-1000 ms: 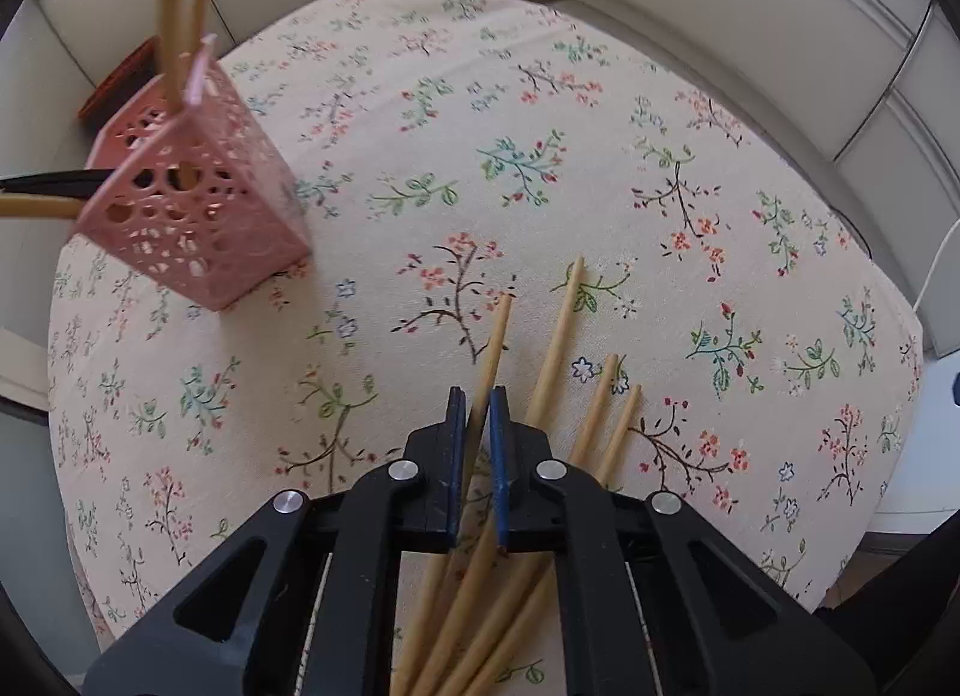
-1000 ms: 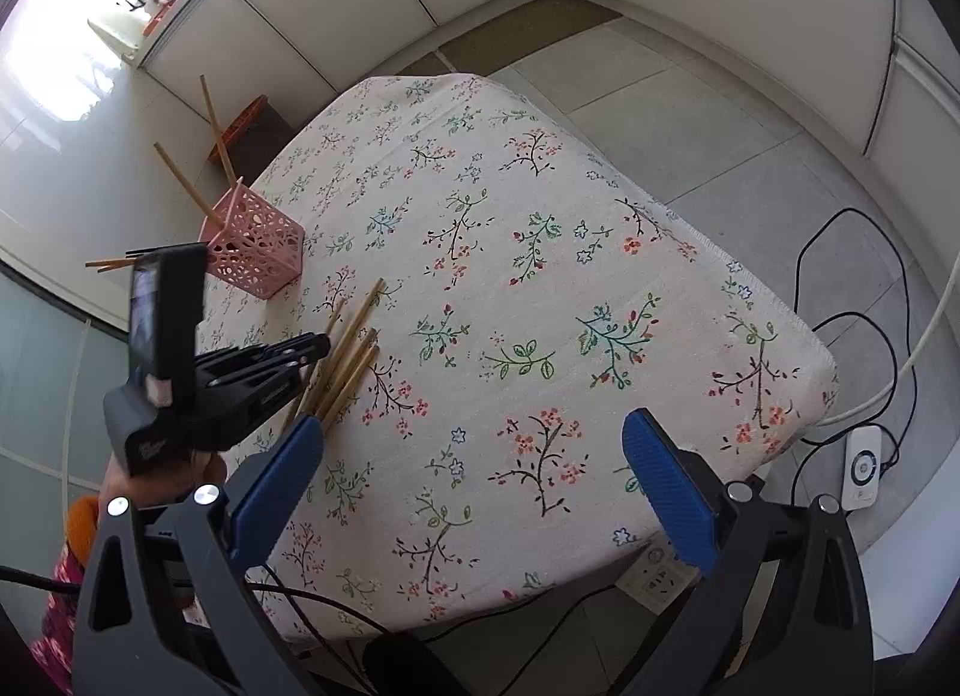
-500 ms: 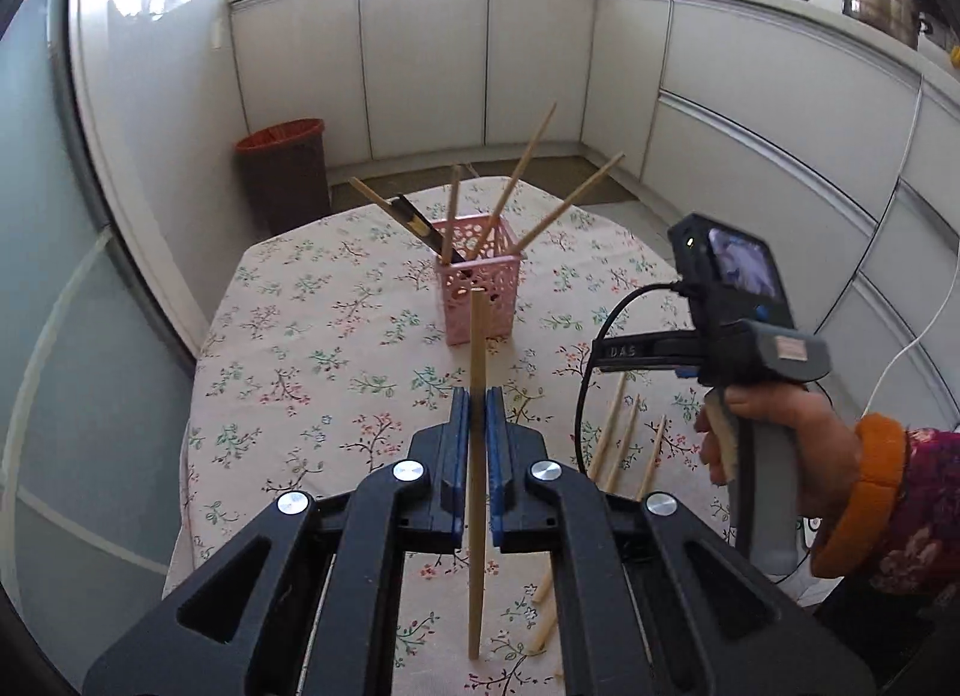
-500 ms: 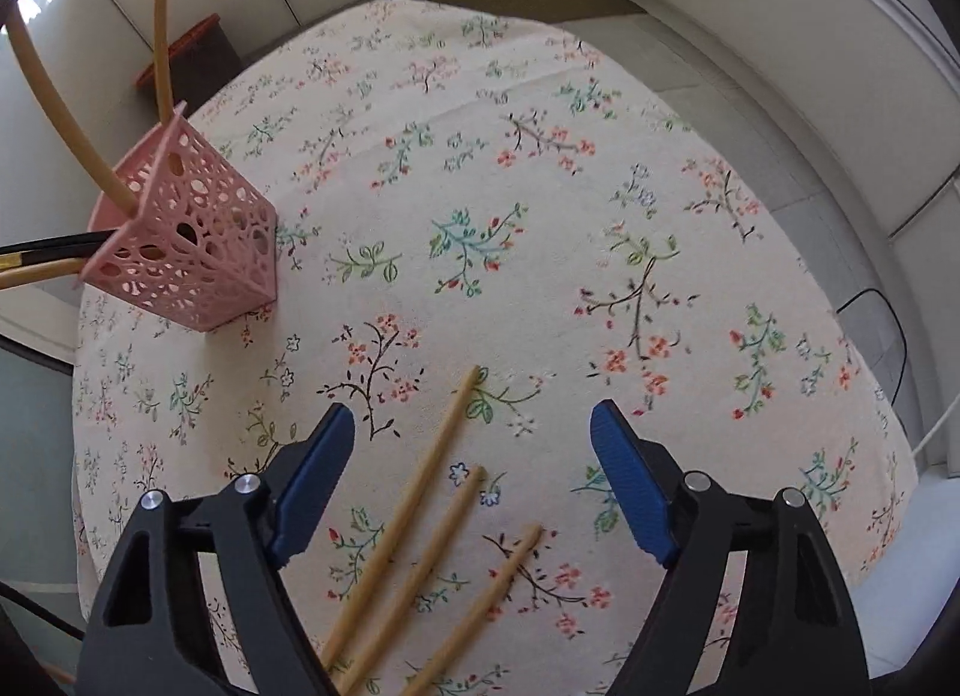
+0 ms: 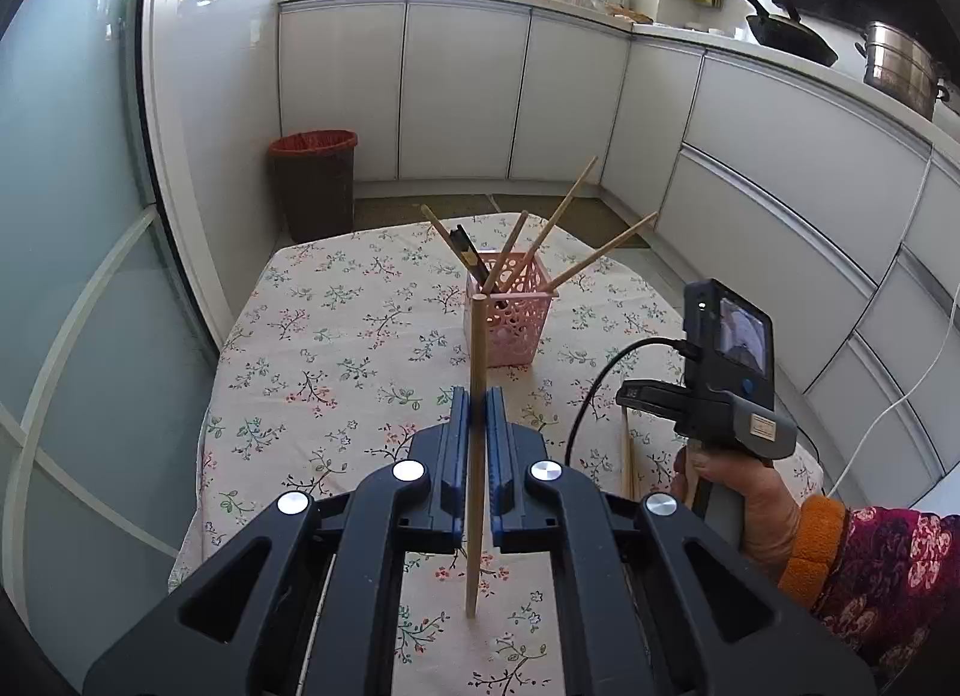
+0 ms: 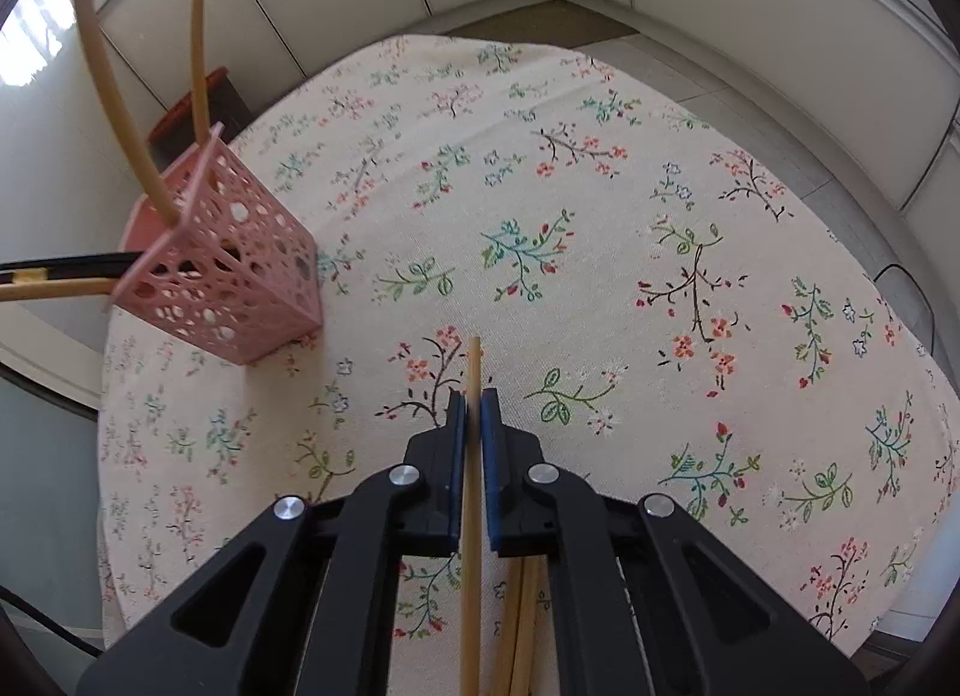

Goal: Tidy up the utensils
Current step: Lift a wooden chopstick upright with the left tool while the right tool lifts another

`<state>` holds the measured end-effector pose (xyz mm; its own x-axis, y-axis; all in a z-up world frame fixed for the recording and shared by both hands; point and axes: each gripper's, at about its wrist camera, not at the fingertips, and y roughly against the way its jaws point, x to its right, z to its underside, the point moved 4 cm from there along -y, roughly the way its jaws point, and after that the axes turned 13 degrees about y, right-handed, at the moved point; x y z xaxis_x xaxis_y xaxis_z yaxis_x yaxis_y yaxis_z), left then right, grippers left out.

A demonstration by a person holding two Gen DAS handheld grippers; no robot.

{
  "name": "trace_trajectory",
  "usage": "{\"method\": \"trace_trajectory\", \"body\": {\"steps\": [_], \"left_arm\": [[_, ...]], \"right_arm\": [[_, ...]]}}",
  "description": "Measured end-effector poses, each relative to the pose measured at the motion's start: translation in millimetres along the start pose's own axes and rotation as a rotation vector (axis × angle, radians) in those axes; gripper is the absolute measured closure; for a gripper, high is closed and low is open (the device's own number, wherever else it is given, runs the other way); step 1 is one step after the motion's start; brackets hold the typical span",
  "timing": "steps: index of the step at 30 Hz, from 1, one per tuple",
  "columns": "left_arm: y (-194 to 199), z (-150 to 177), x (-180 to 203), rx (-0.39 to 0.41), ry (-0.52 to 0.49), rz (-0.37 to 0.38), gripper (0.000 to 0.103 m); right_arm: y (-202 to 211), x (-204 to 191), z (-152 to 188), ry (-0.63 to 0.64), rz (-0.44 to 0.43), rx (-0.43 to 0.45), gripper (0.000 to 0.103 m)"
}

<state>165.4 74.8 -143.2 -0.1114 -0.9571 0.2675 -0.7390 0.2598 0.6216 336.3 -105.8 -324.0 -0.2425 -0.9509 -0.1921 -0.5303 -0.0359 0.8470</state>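
Note:
My left gripper [image 5: 477, 396] is shut on a wooden chopstick [image 5: 477, 348] and holds it upright above the table, in front of the pink perforated holder [image 5: 510, 324]. The holder has several chopsticks and a black-handled utensil in it. My right gripper [image 6: 473, 396] is shut on another wooden chopstick [image 6: 472, 372], low over the tablecloth, right of the holder [image 6: 222, 270]. Two more chopsticks [image 6: 519, 624] lie on the cloth under the right gripper. The right gripper's body [image 5: 720, 402] shows in the left wrist view.
The table wears a floral tablecloth [image 6: 600, 252]. A dark bin with a red liner [image 5: 315, 180] stands on the floor behind the table. White cabinets [image 5: 462, 90] line the walls. A cable [image 5: 600, 390] hangs from the right gripper's body.
My right gripper has dropped to the loose chopsticks and shut on one. My left gripper has lifted its chopstick off the cloth and tipped it upright towards the holder.

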Motion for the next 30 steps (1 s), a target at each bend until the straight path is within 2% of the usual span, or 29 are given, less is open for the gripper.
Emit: {"method": "trace_trajectory", "body": {"steps": [6,11,16,21,25,30], "left_arm": [[15.2,-7.8,-0.1,0.037,0.029,0.014,0.098],[30.0,-16.2,2.0,0.062,0.051,0.037,0.098],[40.0,-26.7,9.2,0.082,0.038,0.039,0.098],[55.7,-40.3,20.7,0.108,0.03,0.057,0.098],[72.8,-60.7,33.1,0.137,0.023,0.085,0.098],[83.2,-95.3,51.6,0.188,0.015,0.112,0.098]], "right_arm": [[65.1,-5.9,-15.2,0.028,-0.159,0.169,0.098],[119.0,-16.5,-19.2,0.082,-0.199,0.242,0.098],[173.8,-22.1,-18.2,0.192,-0.226,0.329,0.098],[222.2,-26.4,-24.9,0.234,-0.269,0.382,0.098],[267.9,-30.8,-36.7,0.271,-0.288,0.446,0.098],[327.6,-34.3,-63.4,0.293,-0.304,0.565,0.098]]}}
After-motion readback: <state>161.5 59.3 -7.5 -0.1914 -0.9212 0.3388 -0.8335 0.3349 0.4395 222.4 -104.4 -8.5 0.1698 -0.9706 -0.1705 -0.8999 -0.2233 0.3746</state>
